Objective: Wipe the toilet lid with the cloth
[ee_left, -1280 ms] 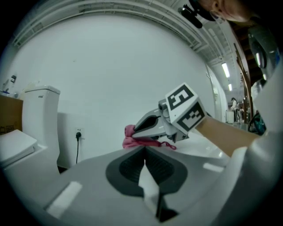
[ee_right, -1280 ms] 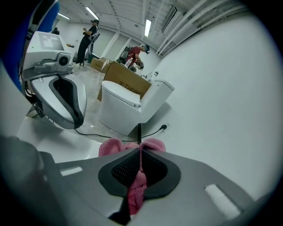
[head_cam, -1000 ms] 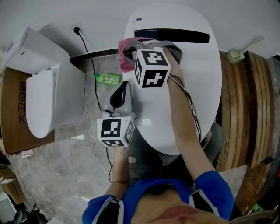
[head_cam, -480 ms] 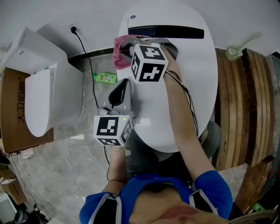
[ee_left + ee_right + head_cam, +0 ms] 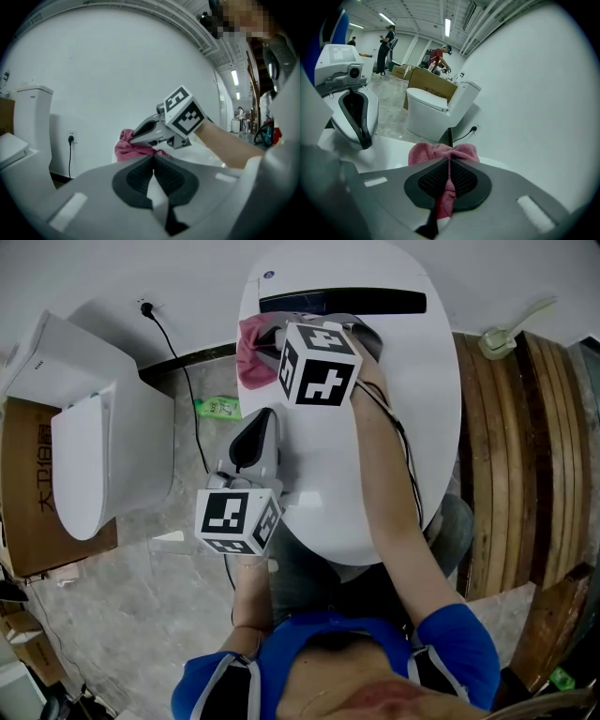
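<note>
Grey stone-look floor tiles point(image 5: 141, 615) and a plain white wall point(image 5: 122, 268) make up the room, w/ a white oval toilet lid point(image 5: 375, 427) seen from above in the head view. The right gripper point(image 5: 270, 341) is clamped on a pink terry cloth point(image 5: 249, 354). In the right gripper view its jaws are closed, w/ a fold of cloth pinched between the black mesh pads point(image 5: 433, 180) and the rest bunched just ahead of the tips. The cloth is held at the lid's rear-left edge, just beside a long black strip point(image 5: 342, 302) across the lid's back. Part of the cloth is seen past the rim; contact w/ the lid can't be confirmed.

The left gripper point(image 5: 255, 432) is also closed. Its jaws are seen touching, w/ nothing between them, in the left gripper view. It is held at the lid's left rim, nearer the person, and is pointed toward the right gripper and cloth.

A small green plastic bottle point(image 5: 217, 407) is seen lying on the floor just left of the lid. A black power cable point(image 5: 192, 399) is run down from a wall socket point(image 5: 145, 307) nearby. Further left, a second white toilet point(image 5: 94, 456) is stood against a brown cardboard box point(image 5: 28, 484). Curved wooden planks point(image 5: 525, 446) are stacked on the lid's right side. Several people are seen far off in the right gripper view.
</note>
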Available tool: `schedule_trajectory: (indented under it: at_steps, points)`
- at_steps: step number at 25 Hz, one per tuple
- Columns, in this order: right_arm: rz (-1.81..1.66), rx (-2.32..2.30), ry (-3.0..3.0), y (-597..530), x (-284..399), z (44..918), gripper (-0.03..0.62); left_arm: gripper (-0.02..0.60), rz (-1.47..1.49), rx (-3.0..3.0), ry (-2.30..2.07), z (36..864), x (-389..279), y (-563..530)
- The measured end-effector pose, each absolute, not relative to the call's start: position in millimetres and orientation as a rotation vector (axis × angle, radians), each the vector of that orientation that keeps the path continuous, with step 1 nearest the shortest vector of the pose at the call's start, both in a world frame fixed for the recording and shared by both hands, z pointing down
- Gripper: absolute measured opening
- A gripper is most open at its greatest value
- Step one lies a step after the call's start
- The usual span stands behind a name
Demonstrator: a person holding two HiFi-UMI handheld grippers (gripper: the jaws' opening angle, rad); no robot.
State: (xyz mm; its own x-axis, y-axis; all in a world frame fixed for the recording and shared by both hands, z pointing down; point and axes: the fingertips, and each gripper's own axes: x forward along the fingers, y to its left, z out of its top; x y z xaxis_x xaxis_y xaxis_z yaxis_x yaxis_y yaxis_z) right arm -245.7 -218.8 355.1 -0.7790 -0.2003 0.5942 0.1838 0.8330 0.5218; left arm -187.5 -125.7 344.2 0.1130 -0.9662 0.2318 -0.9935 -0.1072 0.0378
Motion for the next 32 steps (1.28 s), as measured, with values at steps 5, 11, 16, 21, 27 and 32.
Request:
schedule_trajectory:
  at_steps: [5,11,16,21,27,32]
  points:
    - [-0.728,0.013,-2.367,-222,-239,354,0.012,0.002,0.200,2.192,-1.974,343,-188,-125]
    - [-0.690,-0.003,-2.382,-227,-225,353,0.012,0.002,0.244,2.178,-1.976,346,-186,-127]
    - [-0.654,0.012,-2.391,-235,-214,353,0.012,0.002,0.245,2.179,-1.978,346,-186,-127]
    - [-0.623,0.032,-2.380,-241,-203,353,0.012,0.000,0.246,2.178,-1.978,346,-186,-127]
    - [-0.607,0.038,-2.390,-244,-195,352,0.012,-0.003,0.251,2.172,-1.987,346,-185,-128]
    - [-0.586,0.049,-2.385,-248,-188,352,0.012,-0.005,0.271,2.168,-1.986,348,-185,-129]
